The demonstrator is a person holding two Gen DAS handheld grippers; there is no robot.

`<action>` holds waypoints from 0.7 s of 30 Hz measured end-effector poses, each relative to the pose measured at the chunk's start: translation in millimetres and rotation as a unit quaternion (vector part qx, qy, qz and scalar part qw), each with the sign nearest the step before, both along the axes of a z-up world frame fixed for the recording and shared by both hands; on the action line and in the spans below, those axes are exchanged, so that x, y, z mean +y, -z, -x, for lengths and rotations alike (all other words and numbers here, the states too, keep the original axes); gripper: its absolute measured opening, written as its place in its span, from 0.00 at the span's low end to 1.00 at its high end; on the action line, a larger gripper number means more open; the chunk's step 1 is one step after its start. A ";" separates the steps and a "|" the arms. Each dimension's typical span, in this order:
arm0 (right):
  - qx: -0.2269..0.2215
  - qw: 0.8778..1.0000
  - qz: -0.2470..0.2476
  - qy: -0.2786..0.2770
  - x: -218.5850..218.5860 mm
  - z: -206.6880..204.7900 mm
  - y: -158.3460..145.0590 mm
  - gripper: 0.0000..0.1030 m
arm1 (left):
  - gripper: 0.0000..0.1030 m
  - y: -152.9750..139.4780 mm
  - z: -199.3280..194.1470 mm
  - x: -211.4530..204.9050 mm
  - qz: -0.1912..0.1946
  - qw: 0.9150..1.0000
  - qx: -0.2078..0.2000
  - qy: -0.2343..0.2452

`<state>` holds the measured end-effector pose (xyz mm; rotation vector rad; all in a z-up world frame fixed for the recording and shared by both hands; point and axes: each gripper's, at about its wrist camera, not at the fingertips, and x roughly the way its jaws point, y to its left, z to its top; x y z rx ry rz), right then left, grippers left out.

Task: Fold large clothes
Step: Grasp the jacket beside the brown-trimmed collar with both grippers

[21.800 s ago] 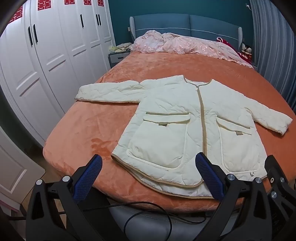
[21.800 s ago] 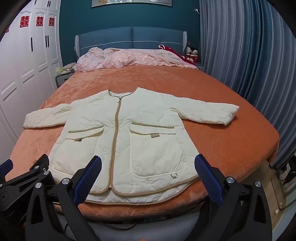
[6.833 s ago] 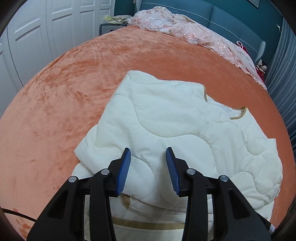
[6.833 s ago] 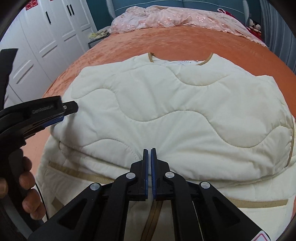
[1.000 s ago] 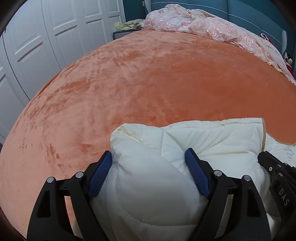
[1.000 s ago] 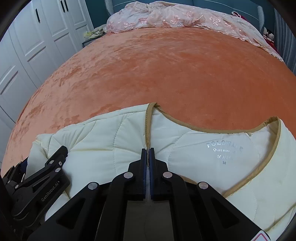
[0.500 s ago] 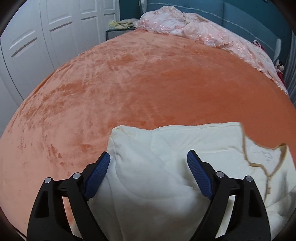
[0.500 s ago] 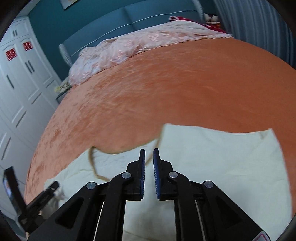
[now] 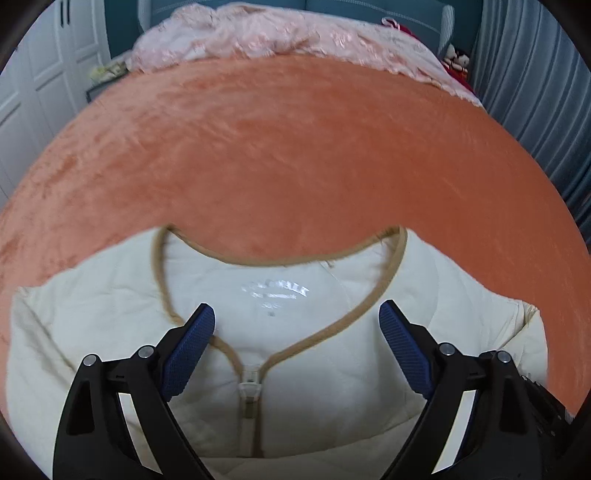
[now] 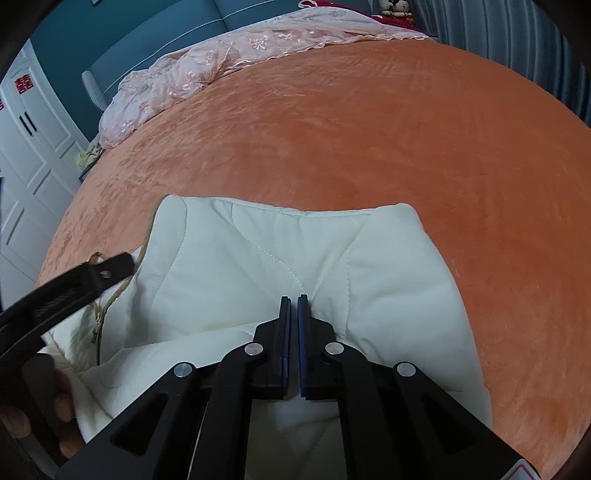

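Observation:
A cream quilted jacket (image 9: 295, 373) with tan trim lies folded on the orange bedspread (image 9: 295, 155), collar and inner label facing me. My left gripper (image 9: 297, 323) is open and empty, its blue pads spread wide above the collar and zip top. In the right wrist view the same jacket (image 10: 388, 295) shows its folded right shoulder. My right gripper (image 10: 293, 301) has its pads nearly together over the fabric; I cannot see cloth between them. The left gripper's black arm (image 10: 66, 288) shows at the left edge.
A pink lace bedcover (image 9: 280, 33) is bunched at the head of the bed against a blue headboard (image 10: 155, 48). White wardrobe doors (image 10: 33, 155) stand on the left, grey curtains (image 9: 535, 74) on the right. Orange bedspread (image 10: 351, 129) stretches beyond the jacket.
My left gripper has swung right, from the jacket's left shoulder to over the collar. My right gripper has moved right onto the folded shoulder and its pads have closed a little.

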<state>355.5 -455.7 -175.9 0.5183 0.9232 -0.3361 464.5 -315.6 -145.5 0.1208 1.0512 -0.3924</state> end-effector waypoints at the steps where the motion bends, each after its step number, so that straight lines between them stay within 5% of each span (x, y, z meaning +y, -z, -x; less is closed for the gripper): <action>1: -0.001 1.000 -0.001 -0.003 0.0 0.2 -1.2 0.03 | 0.80 8.0 -2.8 -5.4 0.004 1.000 0.017 0.009; 4: -0.005 1.000 -0.023 -0.008 -5.5 -3.4 -4.1 0.05 | 0.57 15.2 1.5 -14.9 -0.013 0.999 0.001 0.032; 6: -0.012 0.999 -0.041 -0.003 -11.8 -7.4 -5.1 0.05 | 0.14 15.6 5.5 -20.6 -0.007 0.998 -0.003 0.060; 8: -0.013 0.999 -0.042 0.003 -14.2 -11.2 -5.5 0.05 | 0.00 12.6 10.3 -23.2 -0.026 0.998 -0.025 0.058; 21: 0.026 0.999 0.033 0.001 -1.7 -23.0 16.2 0.00 | 0.00 27.5 13.0 -15.7 -0.024 0.998 -0.048 0.027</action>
